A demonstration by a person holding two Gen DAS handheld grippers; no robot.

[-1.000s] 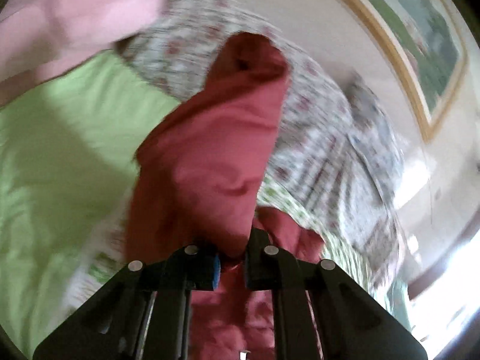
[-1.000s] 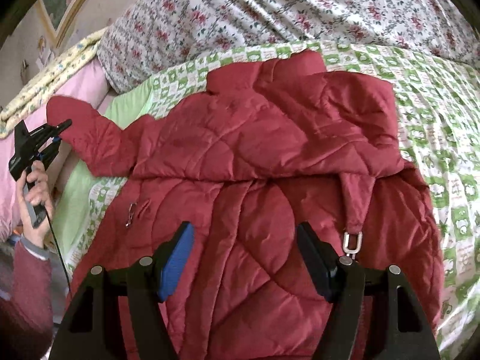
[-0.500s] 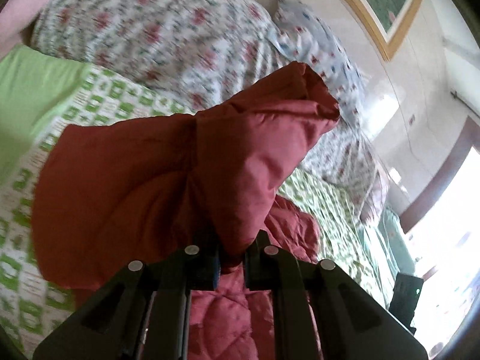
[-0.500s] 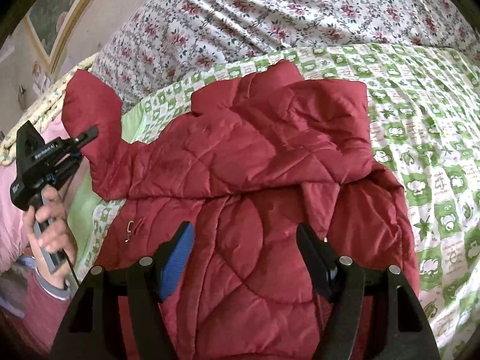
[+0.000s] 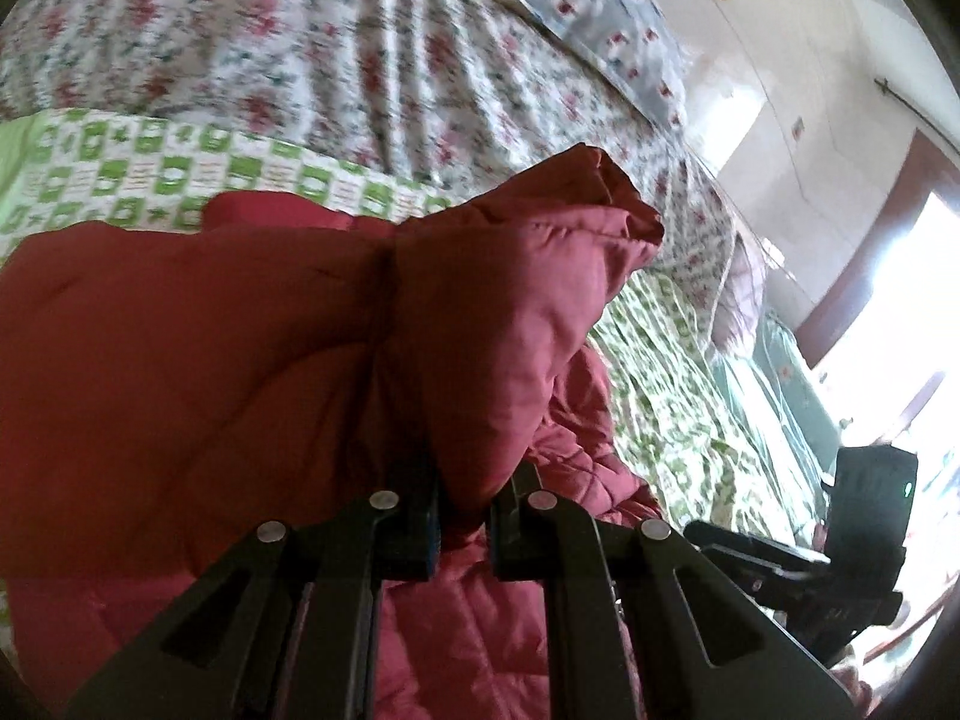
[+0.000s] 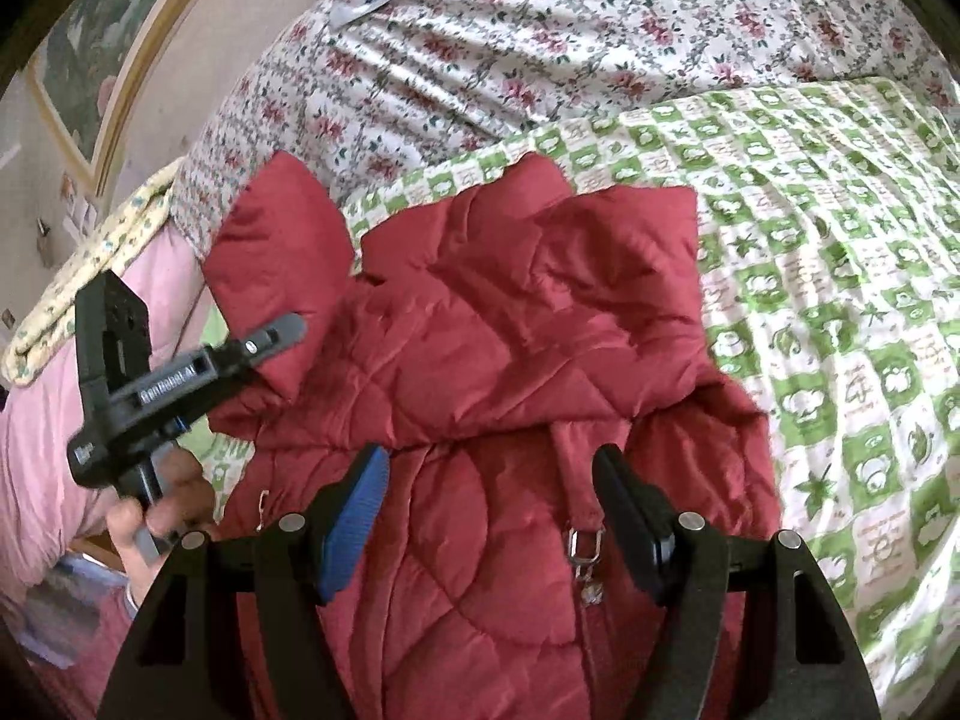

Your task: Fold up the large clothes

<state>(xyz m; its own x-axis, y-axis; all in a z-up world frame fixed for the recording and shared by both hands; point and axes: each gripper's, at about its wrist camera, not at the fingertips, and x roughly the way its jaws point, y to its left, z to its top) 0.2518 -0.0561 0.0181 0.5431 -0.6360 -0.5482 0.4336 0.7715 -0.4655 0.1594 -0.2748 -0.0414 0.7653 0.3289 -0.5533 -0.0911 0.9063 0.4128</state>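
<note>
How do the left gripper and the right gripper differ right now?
The left gripper is shut on the red jacket's sleeve; the right gripper is open and holds nothing. The left lifts the sleeve; the right hangs over the jacket body. Both are black and hand-held.

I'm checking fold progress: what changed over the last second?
The left gripper, shut on the red jacket's sleeve, carried it in from the bed's edge over the jacket body. The right gripper stayed open above the jacket, holding nothing.
</note>
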